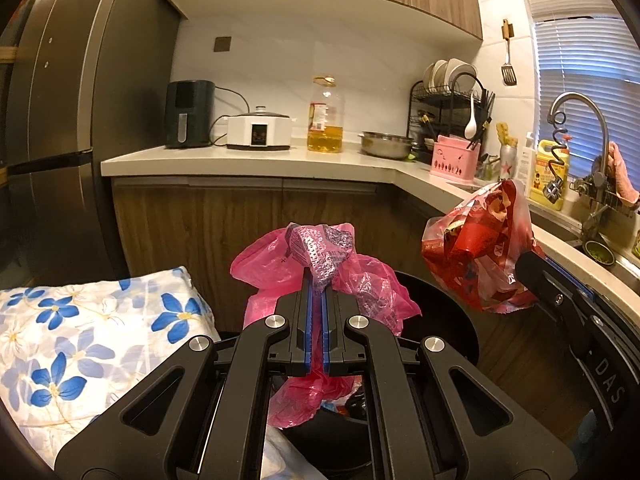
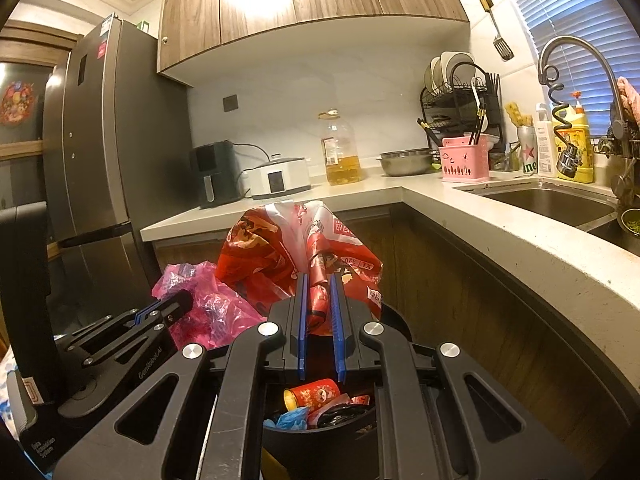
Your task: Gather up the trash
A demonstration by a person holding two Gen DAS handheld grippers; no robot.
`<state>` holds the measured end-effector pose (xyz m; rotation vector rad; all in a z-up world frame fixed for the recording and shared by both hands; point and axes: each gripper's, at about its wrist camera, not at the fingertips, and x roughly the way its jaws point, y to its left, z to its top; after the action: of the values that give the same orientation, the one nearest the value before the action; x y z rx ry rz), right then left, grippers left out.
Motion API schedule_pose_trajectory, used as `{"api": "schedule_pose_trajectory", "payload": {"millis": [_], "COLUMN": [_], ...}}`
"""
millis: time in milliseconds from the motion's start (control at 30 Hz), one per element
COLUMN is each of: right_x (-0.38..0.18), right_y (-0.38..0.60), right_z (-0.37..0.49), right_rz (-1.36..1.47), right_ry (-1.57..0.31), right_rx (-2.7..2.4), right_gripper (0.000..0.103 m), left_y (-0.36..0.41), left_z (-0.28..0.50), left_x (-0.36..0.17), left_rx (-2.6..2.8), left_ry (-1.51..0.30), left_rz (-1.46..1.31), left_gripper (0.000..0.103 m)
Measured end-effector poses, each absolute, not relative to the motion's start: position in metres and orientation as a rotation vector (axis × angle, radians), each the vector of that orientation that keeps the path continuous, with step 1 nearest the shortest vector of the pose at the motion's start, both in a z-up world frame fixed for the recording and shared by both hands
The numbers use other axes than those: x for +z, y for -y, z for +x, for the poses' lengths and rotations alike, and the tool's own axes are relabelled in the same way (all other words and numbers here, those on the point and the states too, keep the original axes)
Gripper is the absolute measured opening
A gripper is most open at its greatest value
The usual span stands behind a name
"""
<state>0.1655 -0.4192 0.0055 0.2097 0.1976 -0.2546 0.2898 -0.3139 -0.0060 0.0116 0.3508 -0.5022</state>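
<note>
Both tongs are clamped on bags, left gripper [image 1: 316, 280] holding the pink bag [image 1: 272, 264], right gripper [image 2: 320, 292] the red bag [image 2: 280, 248], directly above the black bin [image 2: 320, 440].

The pale countertop [image 2: 404, 196] carries an oil bottle [image 2: 340, 152], steel bowl [image 2: 406, 162] and cooker [image 2: 280, 178].

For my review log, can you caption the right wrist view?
Right gripper clamps a red printed bag above the black trash bin; left gripper holds a pink bag alongside.

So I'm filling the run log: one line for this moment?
left gripper: shut on pink bag | right gripper: shut on red bag | both above black bin
</note>
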Motion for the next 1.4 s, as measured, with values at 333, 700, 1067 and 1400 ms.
{"api": "schedule_pose_trajectory", "payload": {"millis": [333,700,1067,1400], "right_x": [-0.001,-0.013,-0.021,-0.019], "right_y": [0.424,0.433,0.438,0.418], "right_z": [0.177,0.193,0.195,0.167], "right_rz": [0.217,0.228,0.239,0.230], "right_ry": [-0.224,-0.268,-0.303,-0.349], "right_rx": [-0.245,-0.242,-0.262,-0.285], "right_gripper": [0.012,0.014,0.040,0.086], "left_y": [0.322,0.321,0.298,0.252], "left_z": [0.297,0.303,0.307,0.266], "left_x": [-0.014,-0.022,-0.024,-0.018], "left_rx": [-0.523,-0.578,-0.543,-0.410], "left_ry": [-0.371,-0.370,-0.377,-0.341], "left_rz": [0.032,0.030,-0.019,0.055], "left_gripper": [0.003,0.013,0.069,0.097]}}
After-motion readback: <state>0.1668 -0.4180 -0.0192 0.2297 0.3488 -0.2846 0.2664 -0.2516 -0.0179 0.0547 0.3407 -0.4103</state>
